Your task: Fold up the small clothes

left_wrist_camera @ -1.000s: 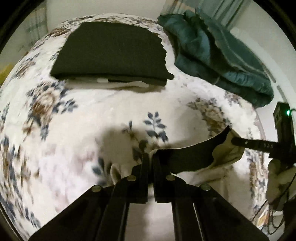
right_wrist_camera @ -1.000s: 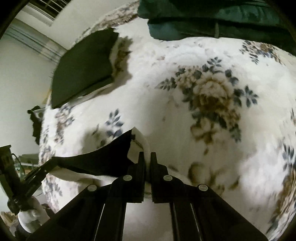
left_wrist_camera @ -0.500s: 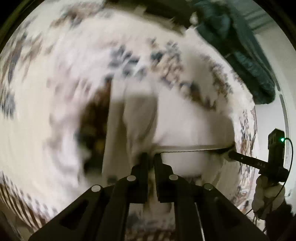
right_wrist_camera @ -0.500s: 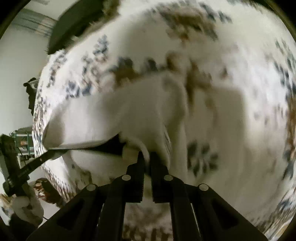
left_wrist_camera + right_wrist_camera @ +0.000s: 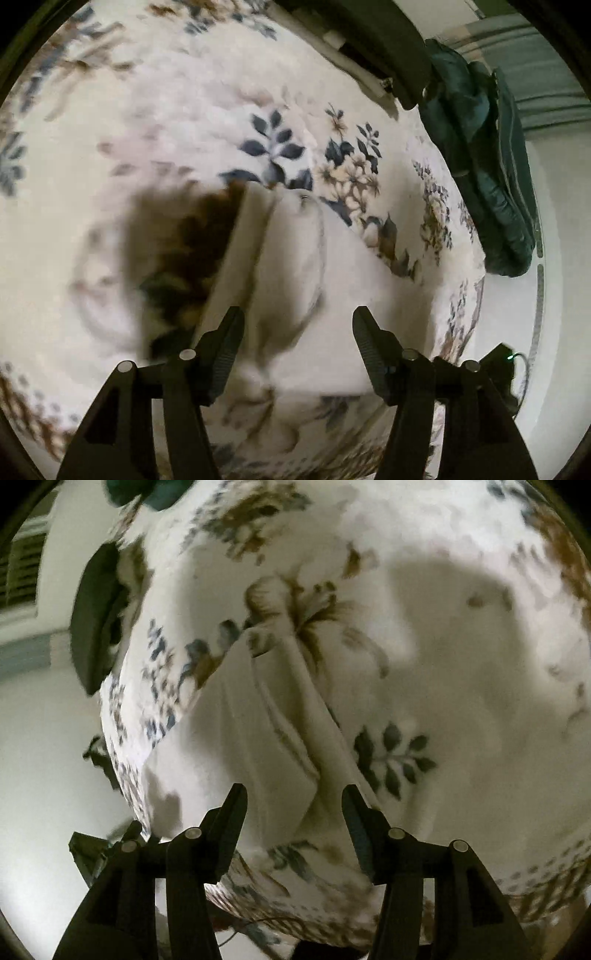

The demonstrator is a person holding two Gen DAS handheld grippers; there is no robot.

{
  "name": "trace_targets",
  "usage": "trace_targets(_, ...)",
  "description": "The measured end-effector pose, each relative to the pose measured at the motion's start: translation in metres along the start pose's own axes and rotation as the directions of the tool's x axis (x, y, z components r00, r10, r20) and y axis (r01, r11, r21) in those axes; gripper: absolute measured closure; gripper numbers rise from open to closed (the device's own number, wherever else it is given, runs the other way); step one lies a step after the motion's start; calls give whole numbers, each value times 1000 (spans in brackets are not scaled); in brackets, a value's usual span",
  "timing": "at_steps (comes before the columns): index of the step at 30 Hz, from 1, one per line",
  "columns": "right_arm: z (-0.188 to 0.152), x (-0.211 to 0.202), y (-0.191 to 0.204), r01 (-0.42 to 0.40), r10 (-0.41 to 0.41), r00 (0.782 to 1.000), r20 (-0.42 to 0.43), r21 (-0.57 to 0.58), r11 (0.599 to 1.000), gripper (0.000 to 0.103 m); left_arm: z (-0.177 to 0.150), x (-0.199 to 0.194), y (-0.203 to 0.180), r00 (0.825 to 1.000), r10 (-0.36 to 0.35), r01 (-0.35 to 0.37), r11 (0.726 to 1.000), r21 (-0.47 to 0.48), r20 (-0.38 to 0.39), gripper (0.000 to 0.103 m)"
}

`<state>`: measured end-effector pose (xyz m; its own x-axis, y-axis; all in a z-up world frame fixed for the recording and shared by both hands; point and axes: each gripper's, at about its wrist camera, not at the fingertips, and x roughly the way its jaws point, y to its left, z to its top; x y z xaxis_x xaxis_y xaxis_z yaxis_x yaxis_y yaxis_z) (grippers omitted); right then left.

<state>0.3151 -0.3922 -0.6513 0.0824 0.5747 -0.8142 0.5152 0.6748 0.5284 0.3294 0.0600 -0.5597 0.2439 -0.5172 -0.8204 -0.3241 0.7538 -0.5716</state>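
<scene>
A small cream-white garment (image 5: 288, 266) lies flat on the flowered bedspread (image 5: 166, 110), just ahead of both grippers. It also shows in the right wrist view (image 5: 258, 746), with long folds running away from me. My left gripper (image 5: 297, 328) is open and empty, its jaws wide apart right over the garment's near edge. My right gripper (image 5: 293, 805) is open and empty too, over the same near edge. The other gripper's body (image 5: 506, 365) shows at the lower right of the left wrist view.
A folded dark garment (image 5: 376, 40) lies at the far side of the bed, also visible in the right wrist view (image 5: 96, 613). A teal blanket (image 5: 487, 166) is bunched at the right edge of the bed. The bed's near edge (image 5: 295, 915) is just below the grippers.
Both grippers were shut on the garment's waist edge and held it up. They swung it down onto the bedspread and opened. The garment now lies flat, let go.
</scene>
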Motion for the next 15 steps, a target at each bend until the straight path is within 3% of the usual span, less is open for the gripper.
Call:
trace_targets(2,3,10,-2,-12,12,1000,-6,24,1000,47,5,10,-6,1000,0,0,1000,20,-4,49)
trace_targets(3,4,14,-2,-17,18,1000,-3,31,999,57,5,11,-11,999,33,-34,998,44,20,71)
trace_targets(4,3,15,0,-14,13,1000,11,25,1000,88,4,12,-12,998,51,-52,997,58,25,90)
trace_targets(5,2,14,4,4,-4,1000,25,14,1000,98,3,12,-12,997,67,-69,996,63,24,100)
trace_targets(10,0,0,6,16,-19,995,95,35,999,100,-5,-9,9,992,102,-104,994,32,69,100)
trace_targets(15,4,14,0,132,-132,991,-12,-2,991,99,-6,-3,32,997,63,-63,998,-11,-35,94)
